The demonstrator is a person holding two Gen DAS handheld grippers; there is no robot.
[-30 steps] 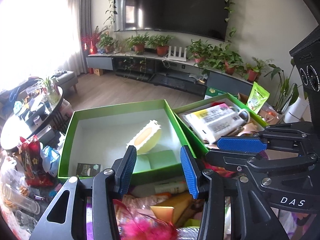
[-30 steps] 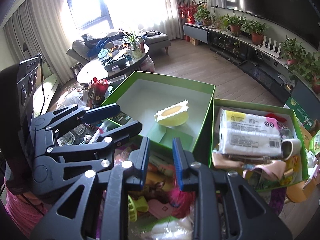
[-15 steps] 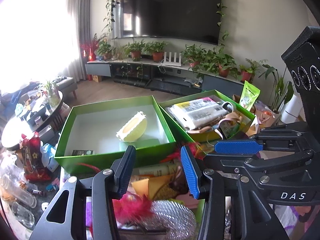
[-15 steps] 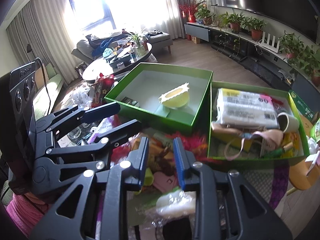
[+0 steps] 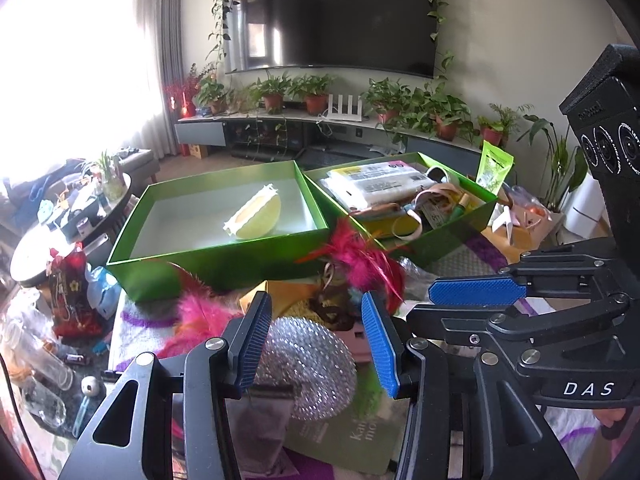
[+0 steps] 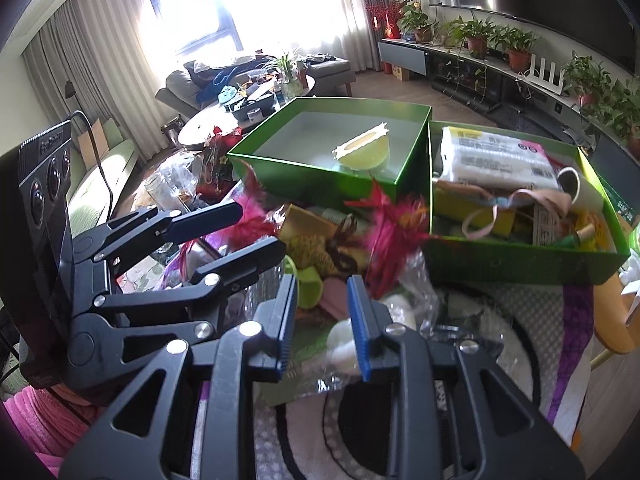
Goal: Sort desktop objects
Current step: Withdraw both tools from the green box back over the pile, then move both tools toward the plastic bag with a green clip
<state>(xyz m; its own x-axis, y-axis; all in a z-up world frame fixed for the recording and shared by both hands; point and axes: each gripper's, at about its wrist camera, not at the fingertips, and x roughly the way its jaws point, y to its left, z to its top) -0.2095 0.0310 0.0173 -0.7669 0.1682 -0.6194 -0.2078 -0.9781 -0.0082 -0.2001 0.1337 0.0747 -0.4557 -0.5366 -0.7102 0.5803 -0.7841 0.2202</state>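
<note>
Left wrist view: the left gripper (image 5: pixel 316 336) hangs over the clutter with its jaws moderately apart and nothing between the pads; a silver mesh scourer (image 5: pixel 312 364) lies below the gap, not gripped. The right gripper (image 5: pixel 476 292) crosses at the right, its housing lettered "DAS". Two green boxes stand side by side, touching. The left green box (image 5: pixel 216 264) holds one yellow-green fruit wedge (image 5: pixel 256 216). The right green box (image 5: pixel 452 236) is crowded: one white printed pack (image 5: pixel 380 184), print too small to read, and ribbons. A green booklet (image 5: pixel 352 436) under the scourer shows partial lettering, "Kan...". Two pink feather tufts (image 5: pixel 360 256) lie before the boxes.

Right wrist view: the right gripper (image 6: pixel 322 322) has its jaws narrowly apart, gripping nothing; a clear plastic wrapper (image 6: pixel 360 344) lies beneath. The left gripper (image 6: pixel 240 232) enters from the left. The same two boxes appear: the wedge (image 6: pixel 364 152) in one, the pack (image 6: pixel 496 160) and one white mug (image 6: pixel 576 184) in the other.
</note>
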